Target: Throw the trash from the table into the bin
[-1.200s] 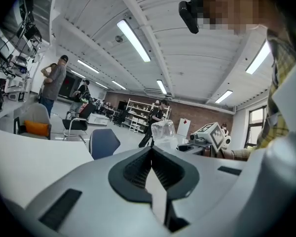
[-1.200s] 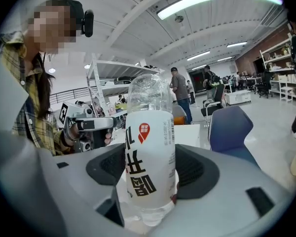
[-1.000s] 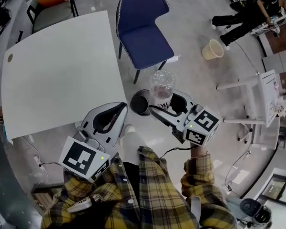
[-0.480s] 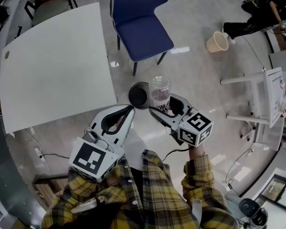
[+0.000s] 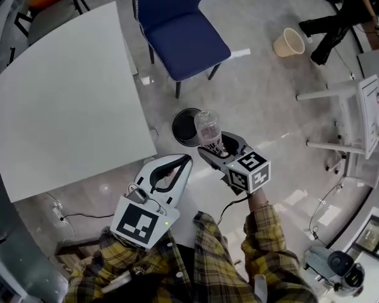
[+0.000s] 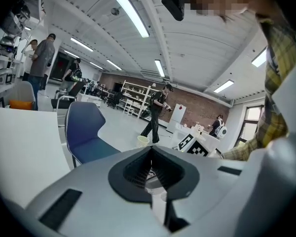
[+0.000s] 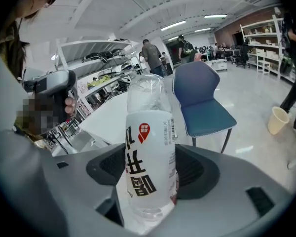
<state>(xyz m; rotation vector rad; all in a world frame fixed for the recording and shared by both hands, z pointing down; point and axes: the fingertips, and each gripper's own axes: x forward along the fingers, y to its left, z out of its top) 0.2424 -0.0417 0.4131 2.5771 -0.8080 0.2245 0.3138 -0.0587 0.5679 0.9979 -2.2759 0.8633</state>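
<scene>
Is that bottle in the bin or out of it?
Out: the right gripper clamps the bottle, held up near the black bin, not inside it.

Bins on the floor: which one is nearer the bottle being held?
The black bin, just beside the bottle in the right gripper; the cream bucket stands far off.

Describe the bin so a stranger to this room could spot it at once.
Start from the big white table; just off its corner, on the floor in front of the blue chair, stands the bin. It is round and black, right by the clear bottle in the right gripper, unlike the pale beige bucket farther off.
</scene>
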